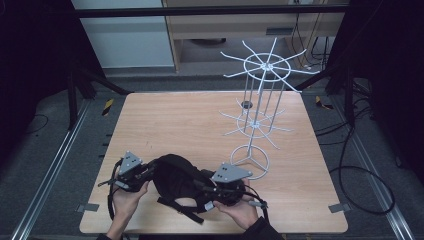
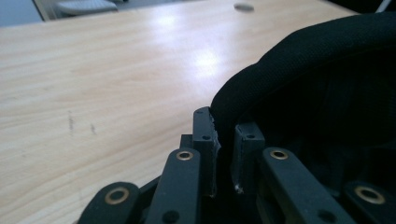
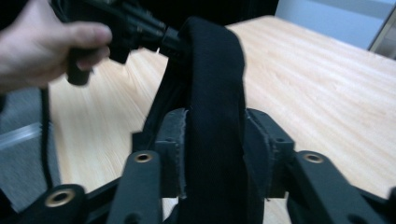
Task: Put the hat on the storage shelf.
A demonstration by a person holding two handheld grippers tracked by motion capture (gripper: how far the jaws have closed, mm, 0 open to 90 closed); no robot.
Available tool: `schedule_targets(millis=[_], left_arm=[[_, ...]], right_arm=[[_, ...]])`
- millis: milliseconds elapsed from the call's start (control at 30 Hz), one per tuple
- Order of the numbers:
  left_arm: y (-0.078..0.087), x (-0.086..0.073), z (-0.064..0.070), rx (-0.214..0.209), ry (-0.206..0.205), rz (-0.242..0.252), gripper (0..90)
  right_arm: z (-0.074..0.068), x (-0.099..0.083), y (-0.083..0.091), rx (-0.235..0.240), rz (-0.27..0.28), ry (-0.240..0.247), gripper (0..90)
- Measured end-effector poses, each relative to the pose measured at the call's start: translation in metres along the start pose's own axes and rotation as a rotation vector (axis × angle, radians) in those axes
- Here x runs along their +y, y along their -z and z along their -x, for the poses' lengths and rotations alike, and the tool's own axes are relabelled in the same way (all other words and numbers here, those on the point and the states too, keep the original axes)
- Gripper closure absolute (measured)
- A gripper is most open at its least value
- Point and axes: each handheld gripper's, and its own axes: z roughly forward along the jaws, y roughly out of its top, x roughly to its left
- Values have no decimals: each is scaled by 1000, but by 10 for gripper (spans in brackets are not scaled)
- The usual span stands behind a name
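Both grippers (image 1: 148, 172) (image 1: 206, 187) on unlabelled black bag (image 1: 175, 177)

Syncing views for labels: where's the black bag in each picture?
High view: black bag at the table's near edge, between the left gripper and the right gripper.
Left gripper view: its padded edge arcs from upper right down into the jaws.
Right gripper view: a wide black band runs up the centre from the jaws.
Shared landmark: the wooden table.
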Motion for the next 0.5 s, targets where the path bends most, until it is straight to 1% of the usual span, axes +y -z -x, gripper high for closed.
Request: schedule_targets(millis=[67,133,200,233,267,333,400,433,500], left_arm=[[3,0,-6,2,25,21,816],[5,0,-11,4,44,35,817],[8,0,-16,4,57,50,817],[9,0,-18,6,60,61,818],[9,0,-18,7,61,67,817],[11,0,-20,9,66,85,817],[11,0,-20,12,72,90,817],[10,0,-20,16,75,89,817],[8,-1,-18,23,78,89,817]], right_arm=[[6,6,11,11,49,-24,577],[11,9,18,0,71,-37,578],[16,10,23,-14,76,-45,575],[18,9,23,-19,73,-45,574],[20,8,23,-37,59,-42,573],[23,5,21,-56,30,-39,563],[25,0,14,-34,-3,-50,541],[25,-4,11,-8,-18,-61,533],[23,-7,5,29,-30,-68,514]])
